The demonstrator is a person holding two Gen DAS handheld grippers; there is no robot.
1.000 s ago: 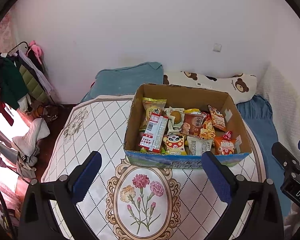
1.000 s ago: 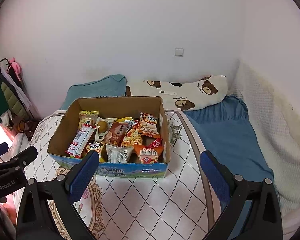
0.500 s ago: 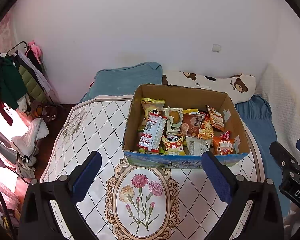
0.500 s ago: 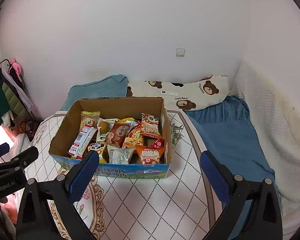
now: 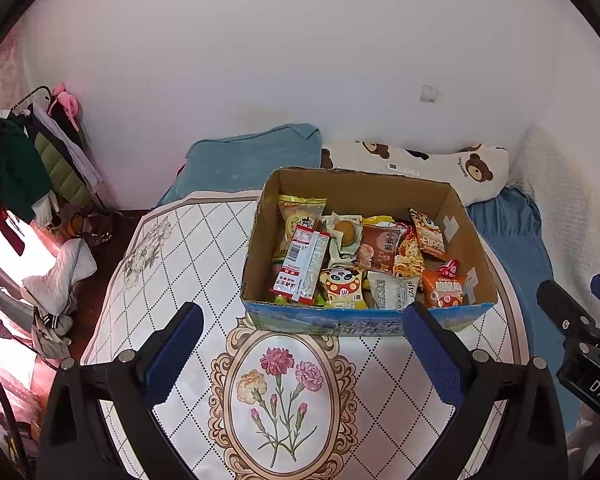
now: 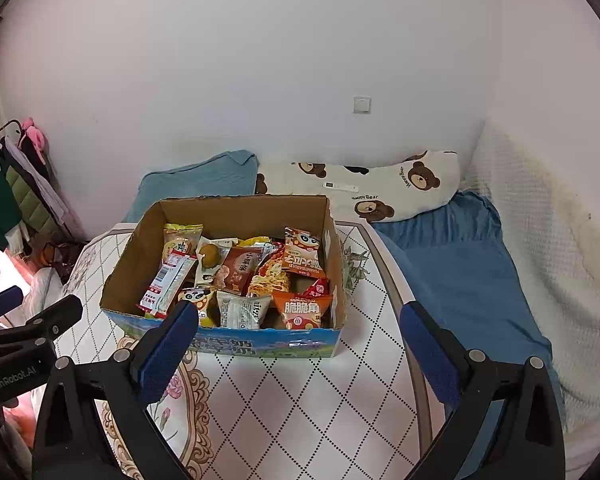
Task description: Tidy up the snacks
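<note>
An open cardboard box (image 5: 364, 188) with a blue printed front stands on a round patterned table (image 5: 188, 264); it also shows in the right wrist view (image 6: 236, 206). It holds several snack packets, among them a long red-and-white packet (image 5: 302, 264), a panda packet (image 5: 342, 286) and an orange packet (image 5: 444, 290). My left gripper (image 5: 302, 354) is open and empty, above the table in front of the box. My right gripper (image 6: 300, 350) is open and empty, just in front of the box's right front corner.
A bed with a blue sheet (image 6: 452, 264), a bear-print pillow (image 6: 380, 188) and a teal pillow (image 5: 252, 156) lies behind and right of the table. A clothes rack (image 5: 24, 160) stands at the left. The white wall is behind.
Both grippers have drifted slightly; the box sits a little lower and nearer in the right wrist view. Both stay open and empty.
</note>
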